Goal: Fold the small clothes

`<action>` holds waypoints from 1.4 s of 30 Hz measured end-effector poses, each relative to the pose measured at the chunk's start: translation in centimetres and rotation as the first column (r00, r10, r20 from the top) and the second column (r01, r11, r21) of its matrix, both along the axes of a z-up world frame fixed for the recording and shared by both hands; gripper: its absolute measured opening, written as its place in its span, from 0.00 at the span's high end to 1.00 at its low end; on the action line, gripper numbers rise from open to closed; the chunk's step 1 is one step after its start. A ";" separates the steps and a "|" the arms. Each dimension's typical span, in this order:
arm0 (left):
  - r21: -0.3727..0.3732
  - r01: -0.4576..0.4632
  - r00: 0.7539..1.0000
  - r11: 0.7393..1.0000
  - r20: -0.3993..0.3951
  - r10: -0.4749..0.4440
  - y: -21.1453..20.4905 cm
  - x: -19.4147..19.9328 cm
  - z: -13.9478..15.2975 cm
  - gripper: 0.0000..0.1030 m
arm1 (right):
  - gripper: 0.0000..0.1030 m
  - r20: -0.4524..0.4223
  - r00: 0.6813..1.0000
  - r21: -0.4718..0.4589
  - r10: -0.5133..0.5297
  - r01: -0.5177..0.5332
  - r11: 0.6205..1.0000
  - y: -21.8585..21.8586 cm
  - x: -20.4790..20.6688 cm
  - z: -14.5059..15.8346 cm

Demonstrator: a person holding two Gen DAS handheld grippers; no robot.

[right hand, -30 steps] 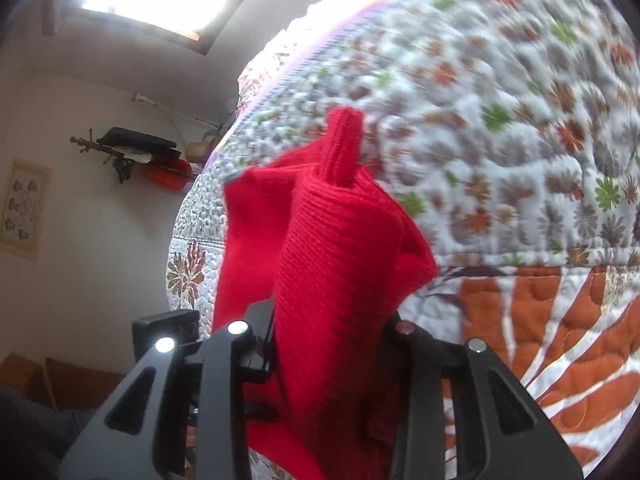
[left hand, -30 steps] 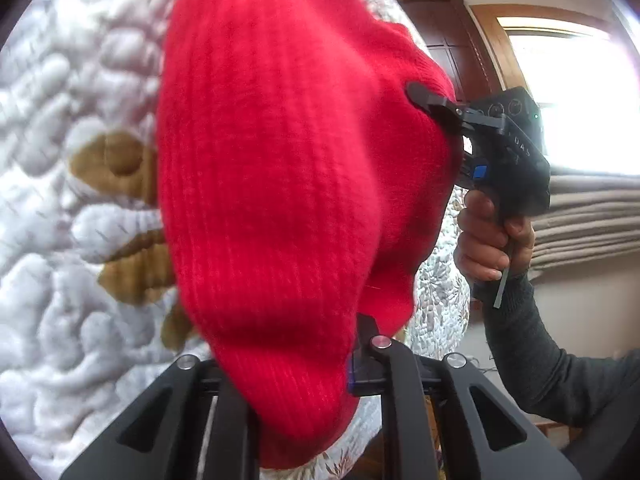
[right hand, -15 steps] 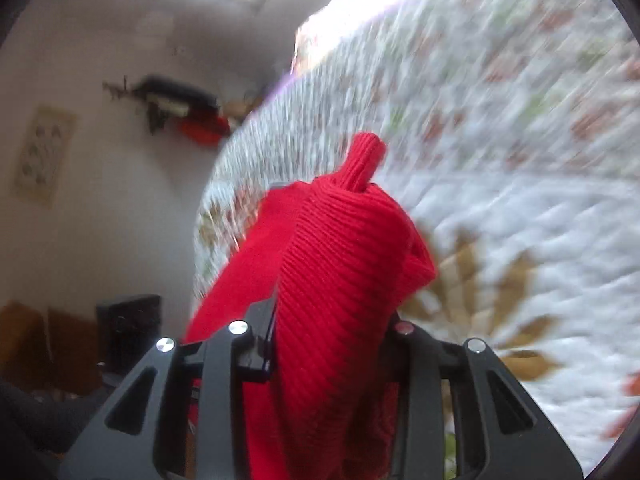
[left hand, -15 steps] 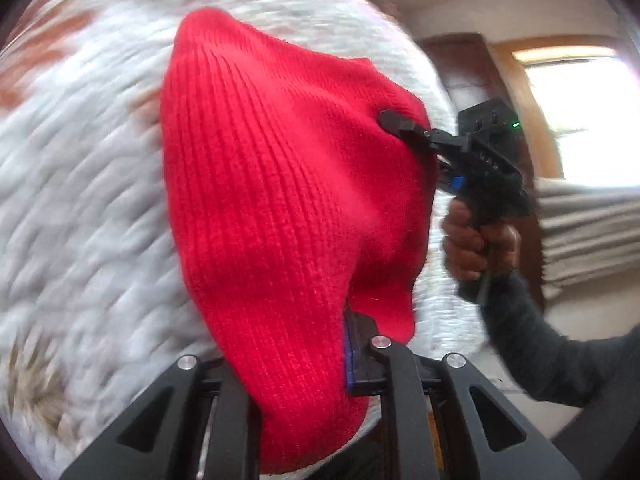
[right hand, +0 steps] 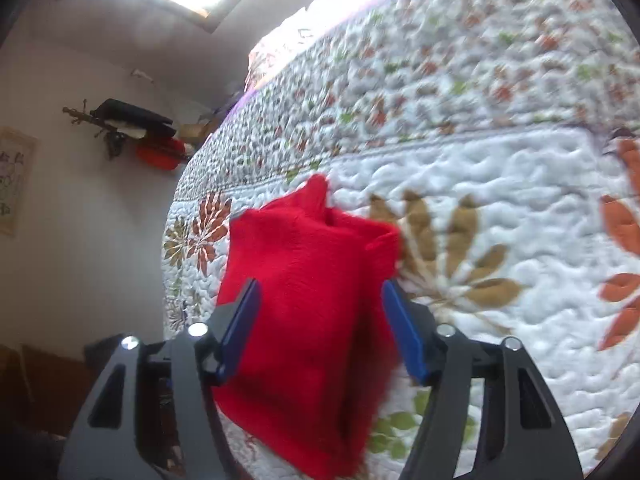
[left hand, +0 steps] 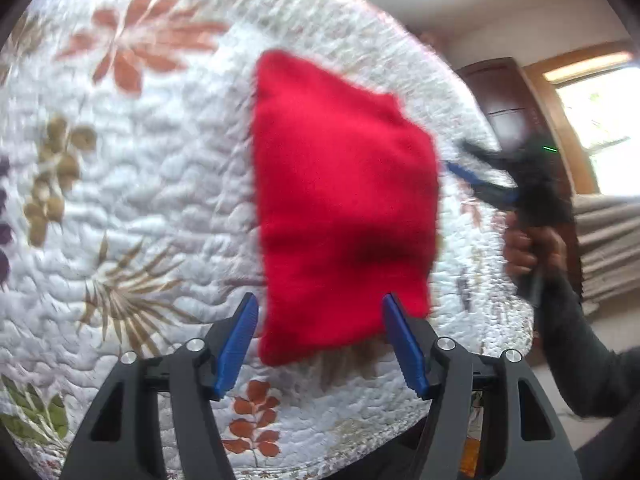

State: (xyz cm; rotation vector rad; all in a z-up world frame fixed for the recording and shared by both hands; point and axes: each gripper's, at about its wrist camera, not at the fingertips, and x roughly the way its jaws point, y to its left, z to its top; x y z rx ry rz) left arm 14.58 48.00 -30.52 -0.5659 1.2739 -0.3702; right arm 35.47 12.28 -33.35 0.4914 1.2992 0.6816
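Two grippers are seen spread wide, with nothing held between the jaws. The red knitted garment (left hand: 340, 208) is laid folded on the quilted bed (left hand: 152, 184), directly ahead of the left gripper (left hand: 320, 344), its long axis running away from that gripper. From the right gripper (right hand: 320, 332) it is also found straight ahead and close, partly between the blue pads (right hand: 240, 328). The right gripper is judged nearer. Contact with the pads cannot be told through the blur. A further fold, if intended, is judged to turn on that long axis.
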 end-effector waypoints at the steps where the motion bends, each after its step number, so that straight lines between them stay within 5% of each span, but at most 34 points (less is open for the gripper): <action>1: -0.006 0.012 1.000 1.000 0.018 -0.012 0.5 0.2 0.5 0.37 | 0.46 -0.019 1.000 0.003 0.004 -0.004 1.000 0.9 0.3 -0.5; 2: -0.017 0.029 0.999 0.999 0.032 -0.028 0.3 0.3 0.6 0.37 | 0.62 -0.033 0.999 -0.003 0.005 -0.005 1.000 0.8 0.2 -1.4; 3: -0.032 0.048 0.998 0.998 0.038 -0.047 0.2 0.4 0.7 0.37 | 0.95 -0.043 0.999 -0.003 0.010 -0.010 1.000 1.5 0.1 -1.9; 8: -0.064 0.121 0.992 0.991 0.046 -0.118 -4.1 1.7 0.2 0.37 | 0.95 0.033 0.996 -0.077 -0.078 0.080 0.994 0.7 0.0 -1.0; 11: -0.069 0.152 0.988 0.986 0.019 -0.151 -5.0 1.8 -0.4 0.38 | 0.93 -0.030 0.995 -0.128 -0.096 0.092 0.988 0.0 0.4 -4.0; 13: -0.071 0.158 0.987 0.985 0.019 -0.157 -5.0 1.9 -0.1 0.38 | 0.87 -0.036 0.995 -0.125 -0.095 0.090 0.988 0.3 0.1 -4.1; 15: -0.078 0.156 0.987 0.985 0.056 -0.152 -4.2 2.3 1.3 0.38 | 0.62 -0.013 0.992 -0.088 -0.129 0.127 0.988 -0.2 -1.3 -2.0; 17: -0.095 0.144 0.987 0.985 0.085 -0.136 -3.5 3.4 2.0 0.37 | 0.56 0.011 0.990 -0.107 -0.141 0.141 0.984 -0.6 -3.0 -0.4; 23: -0.154 0.155 0.987 0.976 0.061 -0.147 -3.1 6.9 -0.7 0.39 | 0.58 -0.089 0.991 -0.165 -0.097 0.082 0.983 0.8 -9.5 -1.8; 25: -0.155 0.185 0.983 0.971 0.031 -0.182 -3.8 7.4 -2.4 0.41 | 0.94 -0.122 0.989 -0.177 -0.078 0.056 0.983 1.2 -9.8 -3.2; 30: -0.143 0.202 0.977 0.969 -0.040 -0.209 -5.7 8.2 -6.1 0.56 | 0.94 -0.147 0.979 -0.193 -0.144 0.114 0.975 -0.6 -9.7 -5.1; 33: -0.145 0.191 0.978 0.971 -0.055 -0.201 -6.0 7.9 -6.2 0.56 | 0.87 -0.147 0.979 -0.146 -0.140 0.119 0.982 -0.8 -10.3 -4.2; 38: -0.192 0.128 0.992 0.973 0.021 -0.126 -3.5 5.5 -2.2 0.45 | 0.85 -0.104 0.986 -0.133 -0.129 0.115 0.984 -0.8 -12.9 -0.2; 42: -0.198 0.106 0.991 0.974 -0.057 -0.119 -3.2 3.4 -4.2 0.45 | 0.85 -0.171 0.985 -0.101 -0.024 0.007 0.995 2.1 -15.5 -2.0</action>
